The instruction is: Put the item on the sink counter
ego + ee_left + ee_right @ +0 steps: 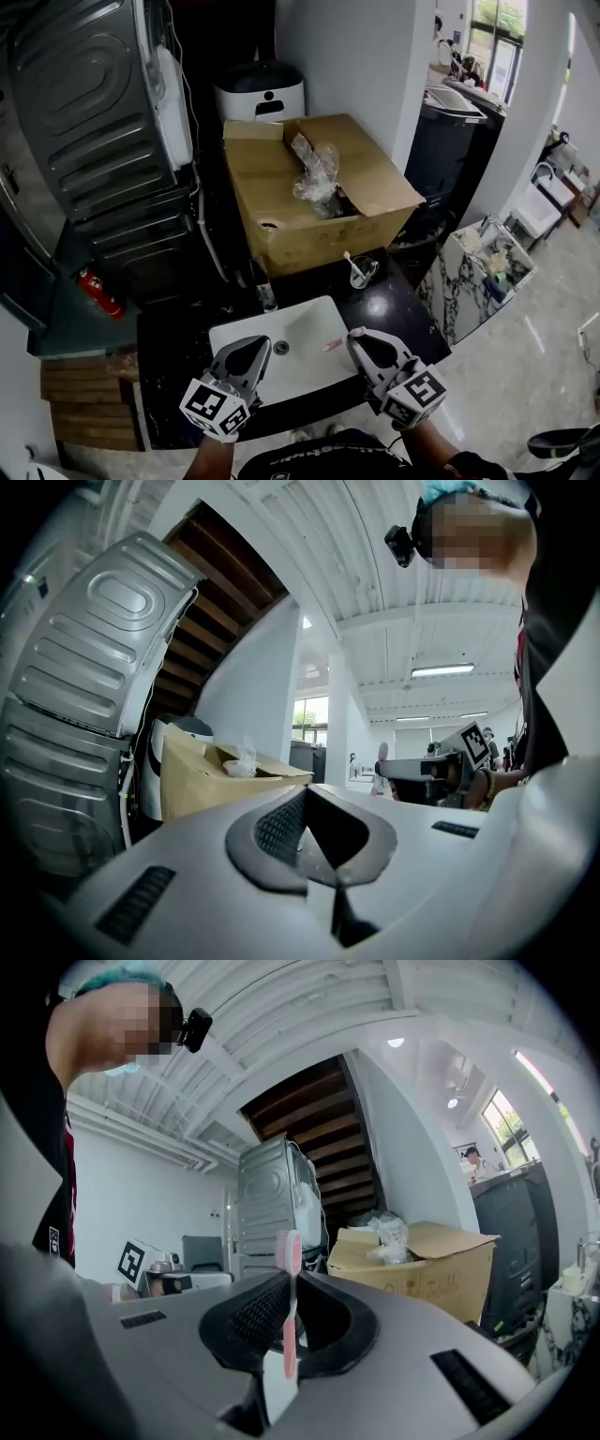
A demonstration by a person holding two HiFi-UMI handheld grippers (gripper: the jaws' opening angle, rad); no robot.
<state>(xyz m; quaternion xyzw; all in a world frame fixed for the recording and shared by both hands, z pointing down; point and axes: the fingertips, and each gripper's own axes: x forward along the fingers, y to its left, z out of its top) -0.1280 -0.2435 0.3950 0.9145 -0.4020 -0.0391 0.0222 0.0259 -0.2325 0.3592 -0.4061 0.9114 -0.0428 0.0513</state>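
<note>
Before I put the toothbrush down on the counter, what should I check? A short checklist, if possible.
1. Toothbrush held firmly by right claw: ok, jaws shut on its handle.
2. Left claw out of the way: ok, shut, empty.
3. Free spot on black counter right of sink: ok.
4. Toothbrush over counter, not sink: not ok, it appears over the sink's right part.
5. Counter dry: cannot tell.
</note>
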